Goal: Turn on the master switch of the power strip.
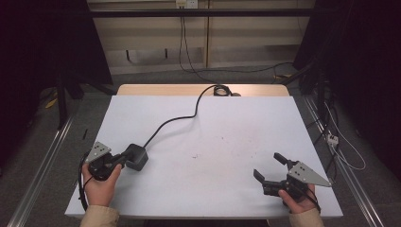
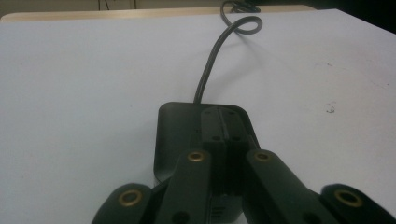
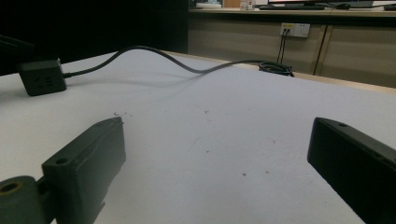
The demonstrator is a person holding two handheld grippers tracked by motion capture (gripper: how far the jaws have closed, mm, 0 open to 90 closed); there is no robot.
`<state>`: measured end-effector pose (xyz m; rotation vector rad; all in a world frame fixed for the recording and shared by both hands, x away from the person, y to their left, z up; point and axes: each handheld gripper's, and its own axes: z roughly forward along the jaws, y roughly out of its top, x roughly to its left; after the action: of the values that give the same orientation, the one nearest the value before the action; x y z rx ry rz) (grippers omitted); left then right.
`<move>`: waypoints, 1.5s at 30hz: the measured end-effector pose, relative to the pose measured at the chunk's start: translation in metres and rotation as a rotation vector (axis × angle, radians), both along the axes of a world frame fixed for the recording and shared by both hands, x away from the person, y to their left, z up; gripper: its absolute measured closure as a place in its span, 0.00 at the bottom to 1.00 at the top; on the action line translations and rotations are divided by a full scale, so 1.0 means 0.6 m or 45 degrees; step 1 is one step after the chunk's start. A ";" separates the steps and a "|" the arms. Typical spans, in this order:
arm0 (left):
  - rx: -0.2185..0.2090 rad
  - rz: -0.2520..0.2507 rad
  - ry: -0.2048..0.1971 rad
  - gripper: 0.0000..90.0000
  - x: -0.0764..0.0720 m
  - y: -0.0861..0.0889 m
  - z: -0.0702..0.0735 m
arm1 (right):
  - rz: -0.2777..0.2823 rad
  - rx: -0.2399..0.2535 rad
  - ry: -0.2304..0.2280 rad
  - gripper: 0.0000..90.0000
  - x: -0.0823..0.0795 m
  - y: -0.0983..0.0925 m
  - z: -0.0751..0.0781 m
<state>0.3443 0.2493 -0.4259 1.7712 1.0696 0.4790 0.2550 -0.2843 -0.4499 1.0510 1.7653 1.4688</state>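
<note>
A black cube-shaped power box lies near the left front of the white tabletop. Its dark cable snakes to the far edge. My left gripper is shut, jaws pressed together and lying over the top of the box, with nothing seen between them. My right gripper stands open low over the table at the front right, with nothing between its fingers and well apart from the box.
The cable ends in a coil on the bare wooden strip at the table's far edge. Small dark specks mark the middle of the white surface. A wall socket sits on the panel behind.
</note>
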 end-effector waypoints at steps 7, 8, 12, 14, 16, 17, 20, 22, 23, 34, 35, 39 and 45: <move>-0.016 -0.009 -0.011 1.00 -0.001 -0.002 0.003 | 0.001 0.000 0.000 0.04 0.000 0.000 0.000; -0.019 -0.010 -0.012 1.00 -0.001 -0.002 0.003 | 0.000 0.000 0.001 0.04 0.000 0.000 0.000; -0.026 -0.010 -0.011 0.98 0.001 -0.003 0.003 | -0.002 0.000 -0.001 0.04 -0.001 -0.001 0.000; -0.033 -0.007 -0.010 0.95 0.001 -0.004 0.004 | -0.005 0.000 -0.002 0.04 -0.002 -0.001 0.001; -0.043 -0.010 -0.013 0.93 0.001 -0.005 0.005 | -0.003 -0.001 -0.004 0.04 -0.001 -0.001 0.001; -0.046 -0.008 -0.013 0.91 0.001 -0.005 0.005 | -0.003 -0.002 -0.003 0.04 -0.001 -0.001 0.000; -0.054 -0.005 -0.012 0.88 0.001 -0.006 0.006 | -0.001 -0.003 -0.004 0.04 -0.002 -0.001 0.000; -0.055 0.001 -0.006 0.82 0.002 -0.007 0.006 | -0.004 -0.002 -0.004 0.04 -0.002 -0.001 0.000; -0.060 0.004 -0.004 0.80 0.002 -0.007 0.006 | -0.007 0.001 0.000 0.04 -0.002 -0.001 0.000; -0.065 -0.002 0.040 0.54 0.006 -0.014 0.005 | -0.008 0.001 0.002 0.04 -0.002 -0.003 0.000; -0.065 -0.001 0.040 0.52 0.006 -0.014 0.006 | -0.008 0.000 0.000 0.04 -0.002 -0.003 0.000; -0.051 -0.009 0.035 0.42 0.006 -0.017 0.007 | -0.009 0.000 -0.001 0.04 -0.003 -0.004 0.000; -0.031 -0.025 0.046 0.25 0.008 -0.020 0.003 | -0.009 0.001 0.000 0.04 -0.003 -0.004 0.000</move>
<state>0.3492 0.2373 -0.4242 1.7739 1.0777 0.4214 0.2532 -0.2869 -0.4500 1.0565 1.7594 1.4657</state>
